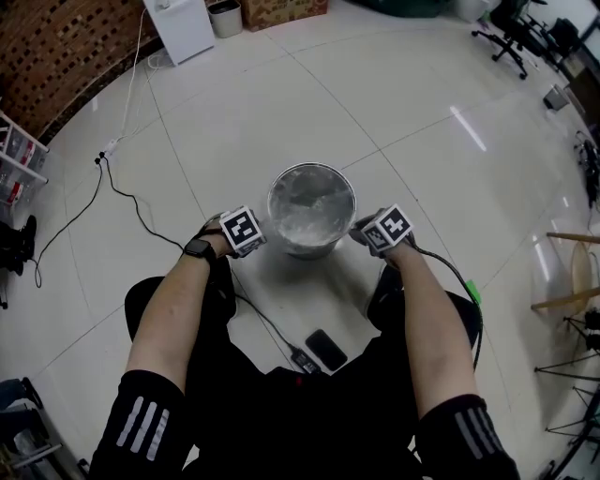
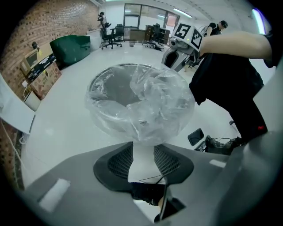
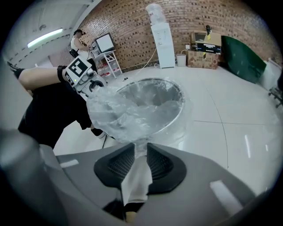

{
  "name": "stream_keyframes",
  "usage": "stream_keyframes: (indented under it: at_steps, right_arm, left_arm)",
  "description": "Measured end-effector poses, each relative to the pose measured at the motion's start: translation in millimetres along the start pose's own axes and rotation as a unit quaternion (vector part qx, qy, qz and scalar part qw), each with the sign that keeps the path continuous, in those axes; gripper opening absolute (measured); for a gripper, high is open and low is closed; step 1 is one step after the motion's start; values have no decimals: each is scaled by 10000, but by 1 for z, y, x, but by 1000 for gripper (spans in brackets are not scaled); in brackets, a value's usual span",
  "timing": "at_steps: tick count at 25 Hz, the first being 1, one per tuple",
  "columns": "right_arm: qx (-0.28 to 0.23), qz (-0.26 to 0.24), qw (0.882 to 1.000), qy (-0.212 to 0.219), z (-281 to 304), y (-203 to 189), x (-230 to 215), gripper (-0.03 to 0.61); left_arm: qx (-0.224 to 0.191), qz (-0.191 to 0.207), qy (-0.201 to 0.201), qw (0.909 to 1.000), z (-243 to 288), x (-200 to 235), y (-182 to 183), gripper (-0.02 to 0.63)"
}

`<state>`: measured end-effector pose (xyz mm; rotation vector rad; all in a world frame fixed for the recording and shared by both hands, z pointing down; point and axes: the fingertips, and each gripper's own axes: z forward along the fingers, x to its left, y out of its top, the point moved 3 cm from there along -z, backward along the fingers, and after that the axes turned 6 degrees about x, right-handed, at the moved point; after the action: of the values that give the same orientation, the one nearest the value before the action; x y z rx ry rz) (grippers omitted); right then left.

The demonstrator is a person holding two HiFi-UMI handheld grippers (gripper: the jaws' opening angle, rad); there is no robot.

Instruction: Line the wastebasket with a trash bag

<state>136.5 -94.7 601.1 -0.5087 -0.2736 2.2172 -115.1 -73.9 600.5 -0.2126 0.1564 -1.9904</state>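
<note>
A round metal wastebasket stands on the white floor between my knees. A clear trash bag lies crumpled in its mouth and over its rim. My left gripper sits at the rim's left side. In the left gripper view its jaws stand apart with bare floor in the gap, and the bag bulges just beyond the tips. My right gripper is at the rim's right side. In the right gripper view a bunch of bag film runs down between the narrow tips of that gripper.
A black phone and a cable lie on the floor near my legs. A power strip with a cord is off to the left, and a white water dispenser stands far back. An office chair is at the far right.
</note>
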Motion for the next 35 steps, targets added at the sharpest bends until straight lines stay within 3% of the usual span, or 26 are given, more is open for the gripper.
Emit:
stream_keyframes:
  at_steps: [3,5,10,13,20,26,27,30,35]
  right_arm:
    - [192,-49,9998,42,8,-6,2,31]
    - [262,-31,9996,66,8,-8,1,17]
    - [610,-162,9980,9,3,-16,1,12]
    - [781,-249,9966,20,4,-22,5,12]
    - [708,-385,9967,23,0,-16,12,11]
    - [614,-339,9975,23,-1,-16,11,11]
    - [606,-322,9976,26,0,-16,10,11]
    - [625,-309,9976,11,1,-16,7,11]
    - [740,-297,9967,114,-1,-21,6,11]
  left_arm:
    - [21,-33,72,10000,6,3,2,64]
    - [-30,-39,177,9998,6,5,4,-6]
    - [90,186,-33,9998,8,-7,2,-6]
    - [8,99,-270,9996,-1,-16,0,-6]
    - [-299,4,-462,9985,-15,-22,0,204]
    - [-609,-2,17,9981,-15,-12,20,222]
    - [-629,-19,88,9980,-14,-9,22,208]
    - [-461,87,320,9984,-8,-1,21,17]
    - [32,288,-486,9984,7,-29,8,-6]
